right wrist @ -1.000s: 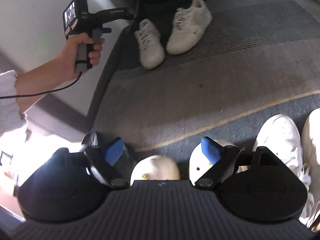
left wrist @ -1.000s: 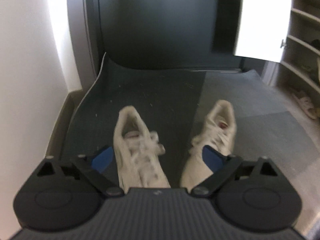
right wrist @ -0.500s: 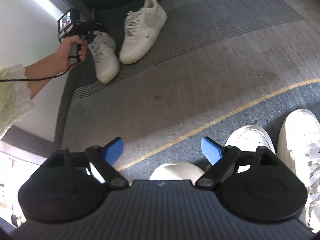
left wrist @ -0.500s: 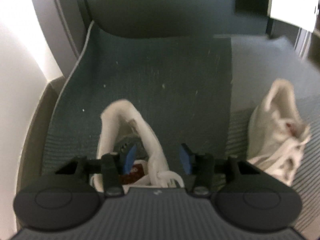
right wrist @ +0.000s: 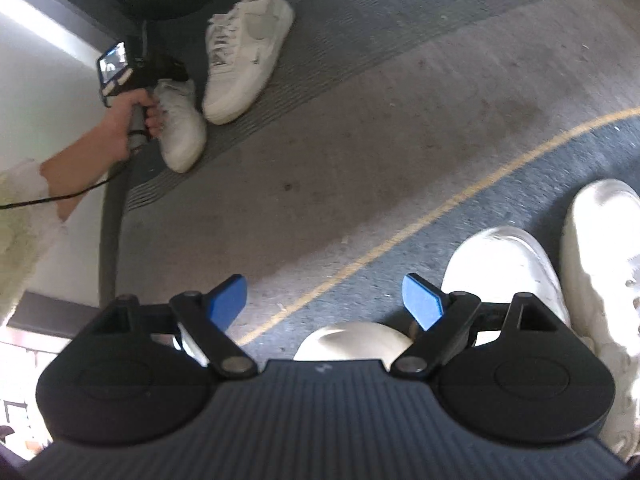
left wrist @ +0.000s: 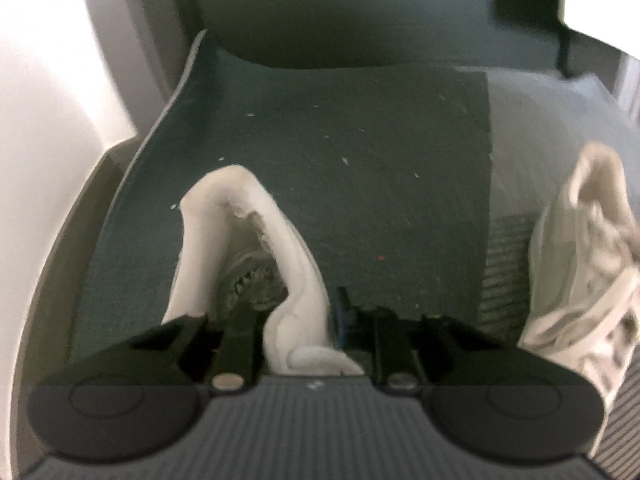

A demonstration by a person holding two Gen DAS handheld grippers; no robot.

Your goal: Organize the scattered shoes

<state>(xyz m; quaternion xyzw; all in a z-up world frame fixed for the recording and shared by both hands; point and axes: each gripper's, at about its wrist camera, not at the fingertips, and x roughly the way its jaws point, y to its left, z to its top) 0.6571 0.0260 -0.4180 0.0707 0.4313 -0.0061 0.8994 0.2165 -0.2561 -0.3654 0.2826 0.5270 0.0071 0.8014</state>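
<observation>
while the left gripper (left wrist: pixel 298 312) pinched a white sneaker's (left wrist: pixel 240 248) collar wall, the right gripper (right wrist: pixel 324 300) hung spread wide, holding nothing.

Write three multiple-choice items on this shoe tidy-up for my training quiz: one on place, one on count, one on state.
1. Where does the left gripper grip the sneaker?
A. its collar wall
B. its toe
C. its sole

2. How many white sneakers lie on the far mat in the right wrist view?
A. one
B. two
C. four

3. The right gripper is:
A. shut on a sneaker
B. open, holding nothing
C. shut on a cable

Answers: 1 A, fingers straddle the collar wall; 2 B, the gripped sneaker and a second sneaker beside it; 3 B, blue pads apart over bare floor.
</observation>
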